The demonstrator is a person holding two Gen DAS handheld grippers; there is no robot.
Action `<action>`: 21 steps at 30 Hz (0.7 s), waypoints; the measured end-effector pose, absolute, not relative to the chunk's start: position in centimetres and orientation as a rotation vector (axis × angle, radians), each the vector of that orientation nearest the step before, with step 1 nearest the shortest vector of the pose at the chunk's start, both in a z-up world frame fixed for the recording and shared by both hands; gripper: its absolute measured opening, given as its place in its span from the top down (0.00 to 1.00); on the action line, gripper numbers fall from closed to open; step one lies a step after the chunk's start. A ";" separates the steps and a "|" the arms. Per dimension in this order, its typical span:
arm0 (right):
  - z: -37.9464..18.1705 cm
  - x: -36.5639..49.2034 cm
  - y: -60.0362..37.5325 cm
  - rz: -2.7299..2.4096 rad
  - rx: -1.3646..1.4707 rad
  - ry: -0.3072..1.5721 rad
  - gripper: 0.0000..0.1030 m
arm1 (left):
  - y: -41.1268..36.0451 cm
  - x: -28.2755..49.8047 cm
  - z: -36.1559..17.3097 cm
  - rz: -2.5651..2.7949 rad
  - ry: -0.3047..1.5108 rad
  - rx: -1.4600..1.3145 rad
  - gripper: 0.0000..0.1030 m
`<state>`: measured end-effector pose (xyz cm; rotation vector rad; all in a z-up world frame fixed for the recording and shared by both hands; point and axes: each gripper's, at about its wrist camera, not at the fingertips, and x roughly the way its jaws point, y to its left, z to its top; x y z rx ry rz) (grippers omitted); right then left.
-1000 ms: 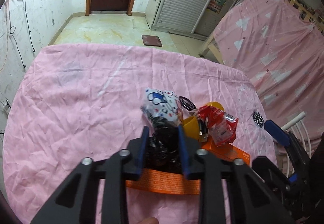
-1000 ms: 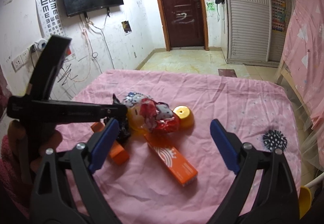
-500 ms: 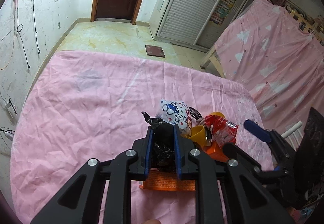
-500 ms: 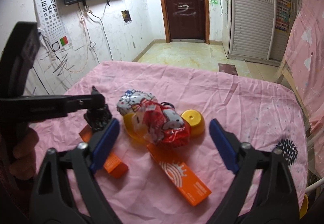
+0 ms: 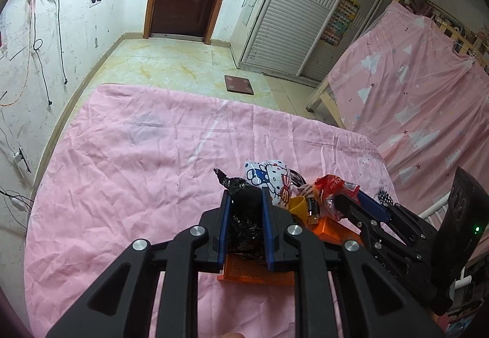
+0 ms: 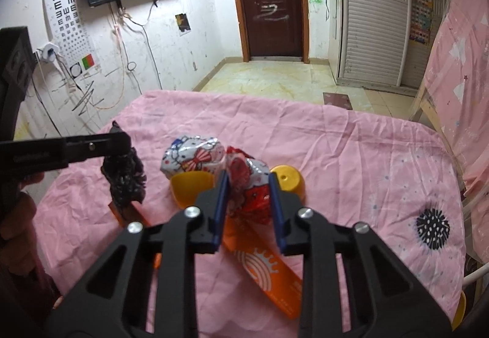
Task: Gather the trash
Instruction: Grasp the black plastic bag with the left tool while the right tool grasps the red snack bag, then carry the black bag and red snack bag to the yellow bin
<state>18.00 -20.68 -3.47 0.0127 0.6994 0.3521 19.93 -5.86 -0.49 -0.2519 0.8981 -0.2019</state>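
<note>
Roughly: 2 orange boxes [image 6: 269, 270], 2 yellow cups [image 6: 288, 182], 3 wrappers [image 6: 195, 154].

I count two orange boxes [image 6: 269, 273], two yellow cups [image 6: 287, 180], one black bag [image 6: 125, 182], one red wrapper [image 6: 249, 191], one cartoon-print packet [image 6: 192, 156].

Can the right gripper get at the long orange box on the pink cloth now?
Probably not yet. The right gripper is closed on the red wrapper, so its jaws are occupied. The long orange box lies just under it with nothing on its near end, so the way looks free once the wrapper is released.
</note>
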 end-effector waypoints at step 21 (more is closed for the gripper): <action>-0.1 13.3 -25.8 0.321 0.093 0.574 0.77 | -9.4 17.0 3.2 -0.210 0.825 -0.185 0.89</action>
